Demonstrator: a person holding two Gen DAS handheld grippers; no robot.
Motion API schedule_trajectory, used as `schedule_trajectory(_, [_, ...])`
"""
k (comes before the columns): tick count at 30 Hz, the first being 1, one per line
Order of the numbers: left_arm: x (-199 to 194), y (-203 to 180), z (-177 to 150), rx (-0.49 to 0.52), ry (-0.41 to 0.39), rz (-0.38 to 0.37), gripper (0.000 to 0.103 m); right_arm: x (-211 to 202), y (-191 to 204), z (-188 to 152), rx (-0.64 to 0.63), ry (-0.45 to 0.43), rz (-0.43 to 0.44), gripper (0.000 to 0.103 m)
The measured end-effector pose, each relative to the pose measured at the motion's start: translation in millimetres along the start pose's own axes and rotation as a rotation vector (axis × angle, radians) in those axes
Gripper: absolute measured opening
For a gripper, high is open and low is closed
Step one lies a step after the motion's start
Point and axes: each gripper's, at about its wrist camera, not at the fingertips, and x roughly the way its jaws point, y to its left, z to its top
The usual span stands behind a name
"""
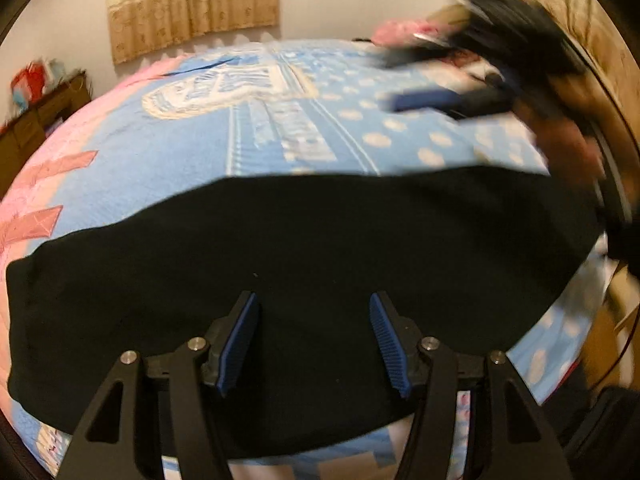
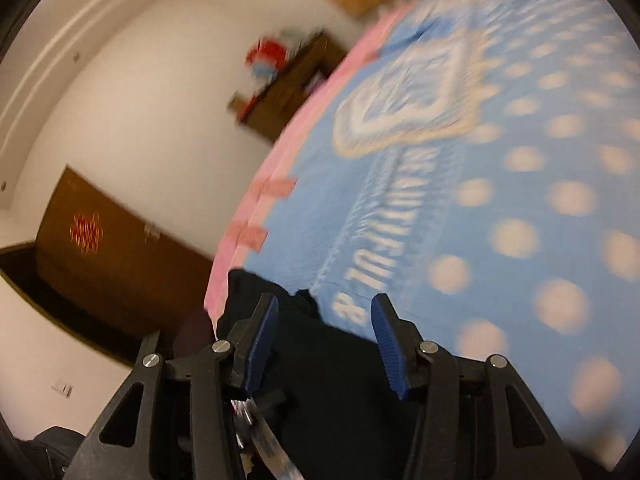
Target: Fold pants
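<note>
Black pants lie folded in a wide band across the near part of a blue dotted bedspread. My left gripper is open and empty, its blue pads just above the pants' near middle. My right gripper is open and empty; in the left wrist view it shows blurred at the upper right, raised over the bed. In the right wrist view the pants lie under and between its fingers, beside the bedspread.
A beige curtain hangs on the far wall. A dark wooden cabinet with red items stands left of the bed. Pink clothes lie at the bed's far right. A brown door is left of the bed.
</note>
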Motion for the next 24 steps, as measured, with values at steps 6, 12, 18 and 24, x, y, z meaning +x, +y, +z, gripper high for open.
schedule_trajectory(6, [-4.6,4.3,-7.2,0.001,-0.013,-0.012,0.062,89.6,-1.7,22.5,0.049,0.239,0.072,0.05])
schedule_trajectory(12, [-5.1,1.1,-9.1,0.022,-0.019,-0.006,0.064,122.2,3.1,14.2,0.085,0.343,0.135,0.037])
schedule_trajectory(18, [-5.2,-4.0,-7.6,0.036,-0.016,-0.008,0.065,143.1,1.3,10.8,0.111,0.384,0.143,0.016])
schedule_trajectory(24, [-6.4,-4.6,-8.0,0.043,-0.013,-0.012,0.065,150.9,-5.7,6.6,0.164,0.36,0.196,0.01])
